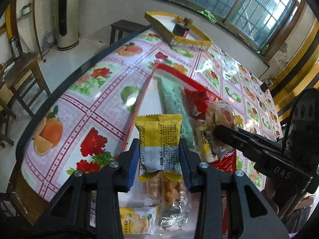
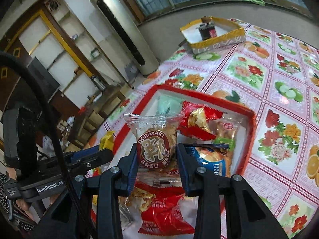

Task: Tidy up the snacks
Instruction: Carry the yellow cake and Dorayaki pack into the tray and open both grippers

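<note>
My left gripper (image 1: pixel 159 159) is shut on a yellow and white snack packet (image 1: pixel 158 141), lifted above the red-rimmed tray (image 1: pixel 175 73). My right gripper (image 2: pixel 156 160) is shut on a clear dorayaki packet (image 2: pixel 153 137) with a red round label, over the same tray (image 2: pixel 252 131). In the left wrist view the right gripper (image 1: pixel 221 133) reaches in from the right with the clear packet (image 1: pixel 219 117). Green (image 1: pixel 175 103), red (image 2: pixel 165 211) and blue (image 2: pixel 211 163) packets lie in the tray. In the right wrist view the left gripper (image 2: pixel 93 155) shows at the left with its yellow packet (image 2: pixel 106 140).
A yellow-rimmed box (image 2: pixel 217 39) with a dark packet (image 2: pixel 207 32) stands at the far end of the flowered tablecloth (image 2: pixel 279 99). The table's near-left edge (image 1: pixel 65 79) drops to the floor, with wooden stools (image 1: pixel 24 79) and a tall floor fan unit (image 2: pixel 123 29) beyond.
</note>
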Demonstrator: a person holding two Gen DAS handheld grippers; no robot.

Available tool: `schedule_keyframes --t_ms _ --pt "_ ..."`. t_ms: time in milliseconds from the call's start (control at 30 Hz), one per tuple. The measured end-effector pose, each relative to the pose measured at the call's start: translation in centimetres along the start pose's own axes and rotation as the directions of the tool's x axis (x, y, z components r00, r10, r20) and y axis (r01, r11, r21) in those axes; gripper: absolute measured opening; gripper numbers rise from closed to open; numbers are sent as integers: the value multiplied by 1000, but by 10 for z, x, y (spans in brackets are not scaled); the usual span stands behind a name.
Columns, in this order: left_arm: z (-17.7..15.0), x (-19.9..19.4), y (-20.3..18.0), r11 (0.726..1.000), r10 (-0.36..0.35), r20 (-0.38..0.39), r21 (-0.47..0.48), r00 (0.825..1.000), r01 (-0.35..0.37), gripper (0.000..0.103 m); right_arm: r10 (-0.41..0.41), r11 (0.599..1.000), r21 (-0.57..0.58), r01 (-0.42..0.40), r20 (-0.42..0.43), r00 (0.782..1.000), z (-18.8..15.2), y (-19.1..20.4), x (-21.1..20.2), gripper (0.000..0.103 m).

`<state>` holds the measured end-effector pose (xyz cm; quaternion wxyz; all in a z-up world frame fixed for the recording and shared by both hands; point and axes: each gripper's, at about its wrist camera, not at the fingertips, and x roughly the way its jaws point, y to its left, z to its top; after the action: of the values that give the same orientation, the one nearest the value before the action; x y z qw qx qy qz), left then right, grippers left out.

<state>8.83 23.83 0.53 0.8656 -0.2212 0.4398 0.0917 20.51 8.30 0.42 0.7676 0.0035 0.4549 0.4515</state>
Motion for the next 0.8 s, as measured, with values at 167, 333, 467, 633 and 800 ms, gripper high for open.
schedule_keyframes --t_ms 167,333,467,633,800 --pt "3 11 4 1000 6 -20 -2 1000 -7 40 -41 999 -25 40 -37 998 -1 4 17 36" --pt "13 27 0 999 13 -43 41 999 -12 40 -56 998 9 56 -57 997 -2 -1 27 36" --pt "16 35 -2 998 18 -60 62 998 -14 40 -71 997 3 72 -67 995 -5 2 31 37" --pt "15 24 0 999 -11 -42 42 999 12 48 -69 997 18 70 -52 996 -6 4 23 42" --pt "-3 -14 -5 998 24 65 58 998 -28 69 -40 998 55 37 60 997 -12 11 -17 54"
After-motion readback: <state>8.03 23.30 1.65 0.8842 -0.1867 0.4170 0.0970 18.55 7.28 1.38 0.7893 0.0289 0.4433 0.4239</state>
